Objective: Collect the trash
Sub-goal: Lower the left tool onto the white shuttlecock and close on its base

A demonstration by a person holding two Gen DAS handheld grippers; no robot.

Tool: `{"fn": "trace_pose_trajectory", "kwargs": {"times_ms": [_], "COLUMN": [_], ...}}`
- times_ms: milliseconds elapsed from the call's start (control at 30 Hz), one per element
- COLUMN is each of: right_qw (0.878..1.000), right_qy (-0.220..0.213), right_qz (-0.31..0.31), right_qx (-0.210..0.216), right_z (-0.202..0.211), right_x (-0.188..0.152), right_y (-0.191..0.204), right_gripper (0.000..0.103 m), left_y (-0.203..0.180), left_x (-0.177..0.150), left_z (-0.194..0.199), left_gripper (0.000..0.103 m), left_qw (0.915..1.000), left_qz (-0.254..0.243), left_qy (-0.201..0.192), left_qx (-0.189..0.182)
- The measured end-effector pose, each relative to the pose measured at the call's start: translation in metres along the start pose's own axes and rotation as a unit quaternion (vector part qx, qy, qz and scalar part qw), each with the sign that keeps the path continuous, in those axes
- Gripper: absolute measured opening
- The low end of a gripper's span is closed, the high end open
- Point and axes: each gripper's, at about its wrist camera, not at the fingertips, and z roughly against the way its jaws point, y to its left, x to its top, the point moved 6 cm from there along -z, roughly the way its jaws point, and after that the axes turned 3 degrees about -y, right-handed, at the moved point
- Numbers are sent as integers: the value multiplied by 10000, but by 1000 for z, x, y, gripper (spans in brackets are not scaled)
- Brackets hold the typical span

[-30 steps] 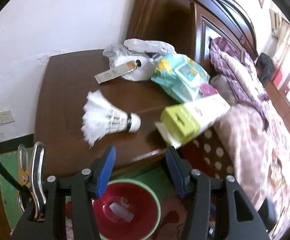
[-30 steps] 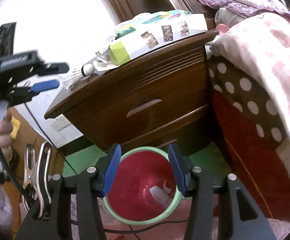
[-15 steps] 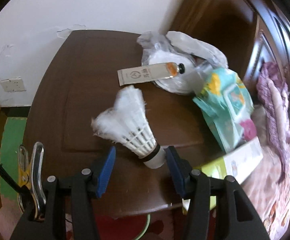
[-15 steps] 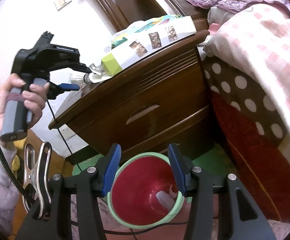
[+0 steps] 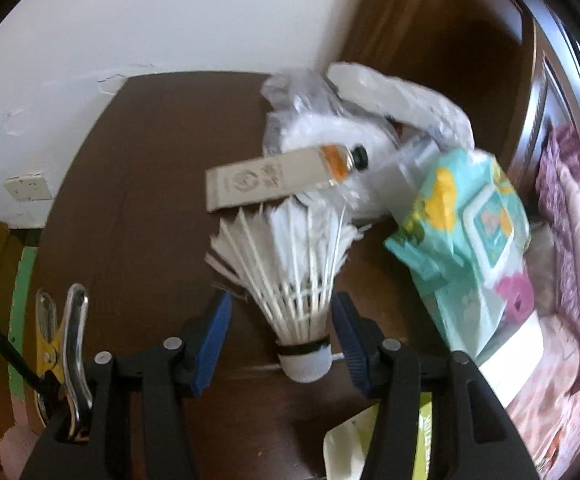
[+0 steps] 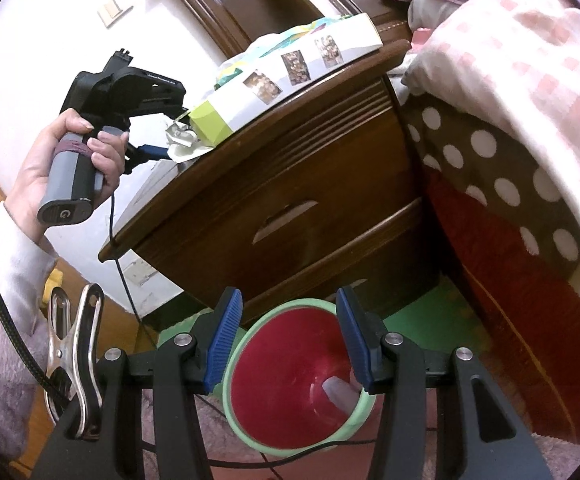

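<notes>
Left claw (image 5: 280, 334), jaws just narrowing, straddles the shuttlecock (image 5: 290, 280) ungripped. Close on its cork, not feathers. Right claw (image 6: 290, 340) gapes empty over the bin (image 6: 250, 336).

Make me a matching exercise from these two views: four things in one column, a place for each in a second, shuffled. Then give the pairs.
Things:
1. shuttlecock
2. tube
3. bin
4. wipes pack

Places:
A. on the floor, in front of the nightstand
B. between the left gripper's fingers
C. at the nightstand's bed-side edge
D. leaning on the plastic bag, just past the feathers

Pairs: 1-B, 2-D, 3-A, 4-C
</notes>
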Motion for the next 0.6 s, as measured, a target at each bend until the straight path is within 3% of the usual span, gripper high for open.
{"fn": "trace_pose_trajectory", "kwargs": {"times_ms": [67, 167, 467, 600], "right_qw": [10000, 10000, 9998, 9996], "right_qy": [5, -20, 41, 83], "right_qz": [-58, -94, -71, -35], "right_qx": [-4, -27, -163, -262], "right_z": [0, 2, -3, -7], "right_x": [0, 0, -2, -3], "right_y": [-3, -5, -7, -7], "right_gripper": [50, 50, 50, 50], "left_y": [-4, -6, 21, 37], "left_x": [-3, -7, -8, -15], "left_z": [0, 1, 11, 22], "left_gripper": [39, 32, 30, 30], "left_qw": [9997, 9993, 9986, 9971], "left_qz": [-194, -330, -291, -481], "left_qy": [-121, -178, -278, -481], "left_qx": [116, 78, -346, -345]}}
